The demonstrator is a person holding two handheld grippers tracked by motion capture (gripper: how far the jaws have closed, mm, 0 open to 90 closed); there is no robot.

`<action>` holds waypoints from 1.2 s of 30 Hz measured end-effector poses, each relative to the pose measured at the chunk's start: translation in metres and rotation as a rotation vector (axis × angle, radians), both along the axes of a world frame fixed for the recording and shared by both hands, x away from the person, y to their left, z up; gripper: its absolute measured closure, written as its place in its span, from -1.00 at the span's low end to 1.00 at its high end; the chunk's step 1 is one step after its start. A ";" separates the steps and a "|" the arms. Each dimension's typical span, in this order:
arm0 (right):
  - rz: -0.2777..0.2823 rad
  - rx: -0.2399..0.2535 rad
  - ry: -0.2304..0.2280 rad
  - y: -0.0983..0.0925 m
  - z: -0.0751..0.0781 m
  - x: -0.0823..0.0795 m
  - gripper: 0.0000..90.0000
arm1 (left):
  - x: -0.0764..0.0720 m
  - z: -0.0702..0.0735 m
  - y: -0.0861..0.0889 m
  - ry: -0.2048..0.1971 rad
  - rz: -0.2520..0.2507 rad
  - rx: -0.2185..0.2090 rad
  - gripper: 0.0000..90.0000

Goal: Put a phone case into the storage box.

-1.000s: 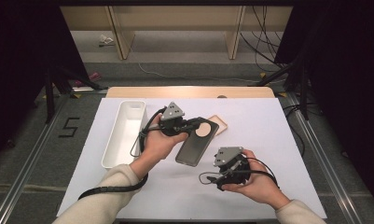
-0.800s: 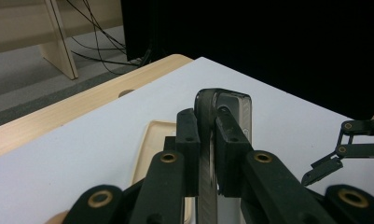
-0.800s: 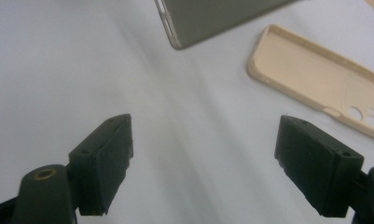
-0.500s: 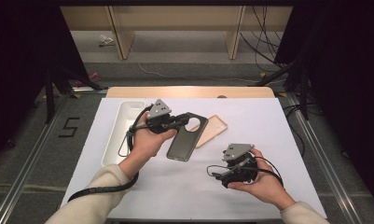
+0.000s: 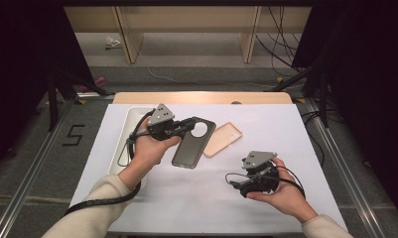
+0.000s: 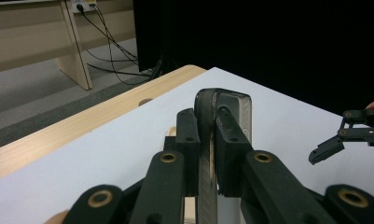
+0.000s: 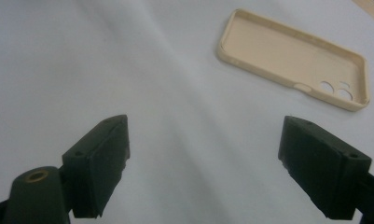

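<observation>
Your white table cover point(image 5: 286, 129) spans the middle of the high view, with a white tray point(image 5: 128, 130) at its left edge. At centre, your left gripper point(image 5: 189, 124) clamps its jaws on the dark phone point(image 5: 192, 144). The beige phone case point(image 5: 223, 139) lies just right of it. Lower right, your right gripper point(image 5: 234, 181) holds its jaws spread, grasping nothing.
</observation>
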State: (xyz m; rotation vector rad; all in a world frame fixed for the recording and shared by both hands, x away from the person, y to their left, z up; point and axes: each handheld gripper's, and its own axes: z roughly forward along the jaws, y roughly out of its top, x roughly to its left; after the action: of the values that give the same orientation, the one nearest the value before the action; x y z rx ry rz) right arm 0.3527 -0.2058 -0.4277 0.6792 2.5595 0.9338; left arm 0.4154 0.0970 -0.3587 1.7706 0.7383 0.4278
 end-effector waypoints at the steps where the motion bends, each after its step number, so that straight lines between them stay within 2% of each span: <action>1: -0.006 0.002 -0.001 -0.001 0.000 0.000 -0.62 | 0.000 0.001 0.001 -0.001 0.001 -0.002 0.81; 3: -0.011 0.000 -0.001 -0.003 0.000 0.001 -0.62 | 0.000 0.002 0.003 -0.005 0.003 -0.004 0.81; 19: -0.070 0.083 0.003 -0.019 0.002 0.005 -0.63 | 0.002 0.016 0.027 -0.038 0.031 -0.040 0.81; 30: -0.104 0.124 -0.016 -0.028 0.004 0.006 -0.63 | 0.004 0.021 0.037 -0.057 0.055 -0.036 0.81; 36: -0.122 0.149 -0.007 -0.031 0.004 0.007 -0.63 | 0.006 0.026 0.044 -0.067 0.066 -0.040 0.81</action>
State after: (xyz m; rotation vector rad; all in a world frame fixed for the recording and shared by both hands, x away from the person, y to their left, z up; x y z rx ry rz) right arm 0.3593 -0.2369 -0.4235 0.8621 2.4290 1.0899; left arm 0.4216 0.1407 -0.3330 1.6901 0.7546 0.5105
